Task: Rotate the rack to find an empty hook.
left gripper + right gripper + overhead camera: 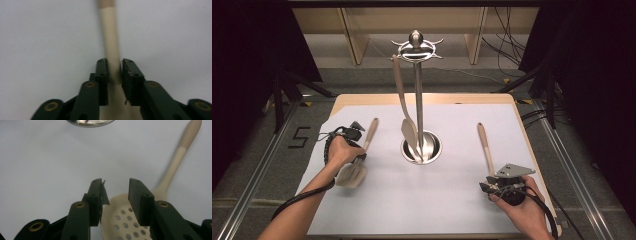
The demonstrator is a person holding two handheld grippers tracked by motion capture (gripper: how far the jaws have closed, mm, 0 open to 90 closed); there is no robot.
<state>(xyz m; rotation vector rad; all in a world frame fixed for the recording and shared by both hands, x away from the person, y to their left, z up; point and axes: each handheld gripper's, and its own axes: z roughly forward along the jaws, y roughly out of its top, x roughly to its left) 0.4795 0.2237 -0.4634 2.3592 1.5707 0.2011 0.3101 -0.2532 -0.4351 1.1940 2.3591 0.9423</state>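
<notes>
On the white sheet (422,200) covering the table, the left gripper (357,156) sits over a cream spatula (357,167) whose handle points away toward the far left. From the high view the person's hand hides how the jaws meet the handle; the left gripper view settles it, with both black jaws pressed against the sides of the cream handle (111,50). At the near right the right gripper (488,189) rests by the head of a second utensil. Its perforated head is covered from above, but the right gripper view shows a cream skimmer (140,220) with round holes under jaws held apart and gripping nothing. At centre stands a steel utensil stand (418,90); another spatula (404,110) hangs from its top ring, blade reaching down into the round base cup (434,147).
</notes>
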